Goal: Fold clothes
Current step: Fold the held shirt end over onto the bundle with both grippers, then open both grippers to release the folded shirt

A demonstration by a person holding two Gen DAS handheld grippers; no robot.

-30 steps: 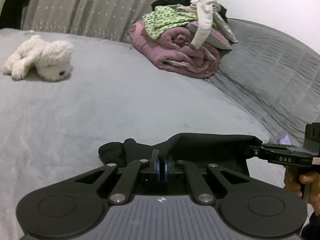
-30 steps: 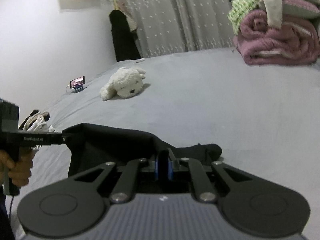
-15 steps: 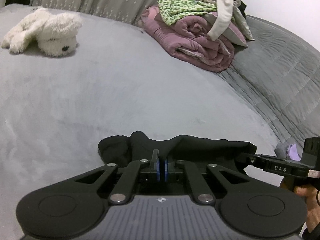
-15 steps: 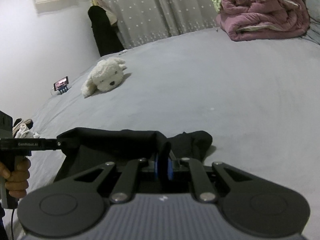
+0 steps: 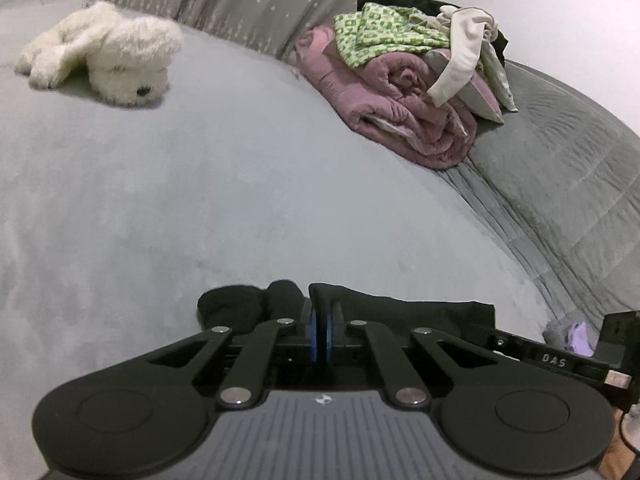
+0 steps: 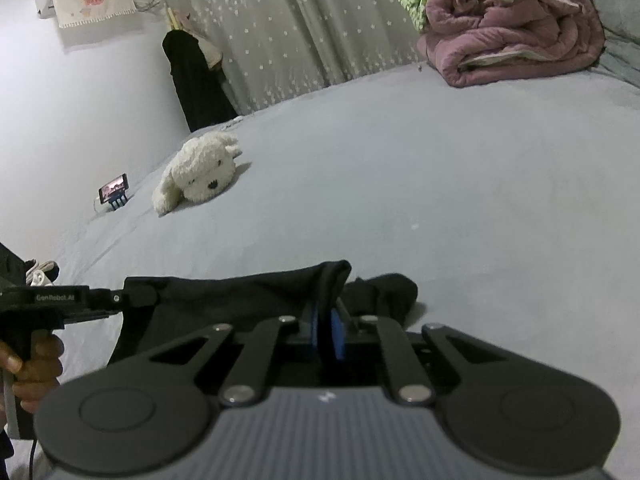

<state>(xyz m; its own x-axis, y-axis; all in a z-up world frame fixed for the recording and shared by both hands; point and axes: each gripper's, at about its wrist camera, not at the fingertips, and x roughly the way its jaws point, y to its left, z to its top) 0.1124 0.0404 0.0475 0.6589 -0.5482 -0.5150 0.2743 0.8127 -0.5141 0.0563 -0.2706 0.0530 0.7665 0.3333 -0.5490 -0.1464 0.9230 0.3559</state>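
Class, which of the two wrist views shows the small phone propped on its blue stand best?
The right wrist view: the small phone on its blue stand sits on the grey bed cover left of the white plush dog, its screen lit. The left wrist view does not show it at all.

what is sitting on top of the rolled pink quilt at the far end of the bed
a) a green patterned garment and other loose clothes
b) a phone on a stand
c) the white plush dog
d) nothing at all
a: a green patterned garment and a cream-coloured piece are heaped on the rolled pink quilt, while the white plush dog lies apart on the grey bed and the phone on its stand is near the bed's other edge.
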